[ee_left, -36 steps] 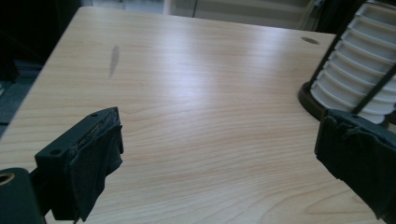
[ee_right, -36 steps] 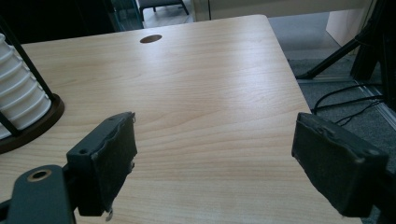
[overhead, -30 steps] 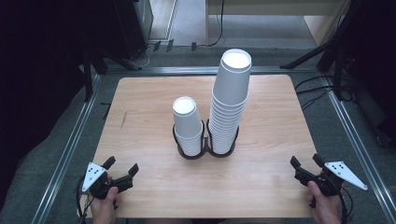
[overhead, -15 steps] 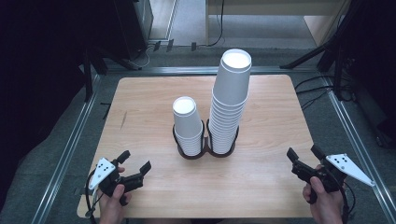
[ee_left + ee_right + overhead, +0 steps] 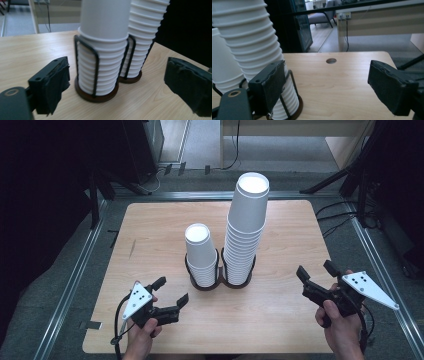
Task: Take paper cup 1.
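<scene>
Fingers of both grippers (image 5: pixel 169 293) (image 5: pixel 315 272) spread wide — holding nothing.

An office-like lab: desk (image 5: pixel 384 22), chair (image 5: pixel 320 17), aluminium frame rails (image 5: pixel 80 275) around the table (image 5: pixel 150 230).

White paper cups, ribbed with rim lines: a short stack (image 5: pixel 200 254) and a tall stack (image 5: pixel 245 230). Black wire holder (image 5: pixel 220 270) on dark brown round bases. Pale wood-grain table (image 5: pixel 150 235), light beige with faint streaks. Black left gripper (image 5: pixel 172 292) and black right gripper (image 5: pixel 315 270), each topped by a pale grey plate dotted black. Grey floor (image 5: pixel 60 285) and silver rails all round.
</scene>
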Available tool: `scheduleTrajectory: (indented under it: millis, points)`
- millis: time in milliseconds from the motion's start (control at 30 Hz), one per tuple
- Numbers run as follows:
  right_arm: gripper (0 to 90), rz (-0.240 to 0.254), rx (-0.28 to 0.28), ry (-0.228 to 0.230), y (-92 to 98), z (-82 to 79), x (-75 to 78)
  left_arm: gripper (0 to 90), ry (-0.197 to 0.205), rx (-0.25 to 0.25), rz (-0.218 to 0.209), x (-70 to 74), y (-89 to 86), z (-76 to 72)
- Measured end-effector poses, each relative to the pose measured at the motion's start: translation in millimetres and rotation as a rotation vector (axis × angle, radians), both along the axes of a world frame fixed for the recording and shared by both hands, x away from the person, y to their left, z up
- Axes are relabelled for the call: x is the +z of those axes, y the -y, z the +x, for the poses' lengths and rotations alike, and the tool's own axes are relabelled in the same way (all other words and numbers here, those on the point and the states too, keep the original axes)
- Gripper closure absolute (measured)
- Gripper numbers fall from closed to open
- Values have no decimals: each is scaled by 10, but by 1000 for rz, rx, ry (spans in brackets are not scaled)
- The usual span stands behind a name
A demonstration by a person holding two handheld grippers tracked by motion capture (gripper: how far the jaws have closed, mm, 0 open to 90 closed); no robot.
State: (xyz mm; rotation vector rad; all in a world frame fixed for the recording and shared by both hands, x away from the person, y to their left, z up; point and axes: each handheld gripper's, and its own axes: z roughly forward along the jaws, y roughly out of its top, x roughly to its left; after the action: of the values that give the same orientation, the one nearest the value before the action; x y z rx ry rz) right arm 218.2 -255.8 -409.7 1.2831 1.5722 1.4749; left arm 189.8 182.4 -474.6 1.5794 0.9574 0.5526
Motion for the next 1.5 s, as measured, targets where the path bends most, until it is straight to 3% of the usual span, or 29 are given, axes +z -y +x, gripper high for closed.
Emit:
scheduleTrajectory:
  millis: [100, 200, 267, 400, 500, 667, 900, 967, 1033, 1133, 1300, 1500]
  points:
    - [173, 26, 56, 5, -73, 34, 115, 13, 12, -14, 19, 48, 179, 31]
    - [188, 22, 63, 19, -152, 58, 194, 13, 18, -25, 55, 77, 365, 57]
    - [149, 17, 90, 22, -242, 83, 268, 13, 27, -45, 50, 99, 511, 77]
    - [133, 11, 106, 27, -343, 98, 330, 13, 31, -53, 37, 111, 623, 108]
    - [67, 5, 152, 46, -464, 117, 396, 13, 30, -47, 21, 120, 709, 143]
    - [30, -3, 190, 59, -660, 153, 496, 13, 43, -39, -1, 146, 897, 231]
    - [9, -16, 204, 59, -873, 275, 655, 14, 66, -5, 42, 189, 1117, 326]
    - [9, -9, 210, 55, -922, 315, 691, 14, 75, 6, 43, 209, 1178, 358]
    - [8, -9, 213, 47, -969, 363, 716, 14, 65, 9, 16, 232, 1229, 400]
    - [9, 4, 216, 34, -1017, 428, 750, 14, 75, 15, 22, 258, 1313, 461]
    - [9, -17, 226, 38, -1083, 485, 814, 14, 77, 17, 33, 258, 1412, 535]
    - [9, -49, 232, 50, -1205, 582, 904, 14, 77, 65, 51, 242, 1538, 663]
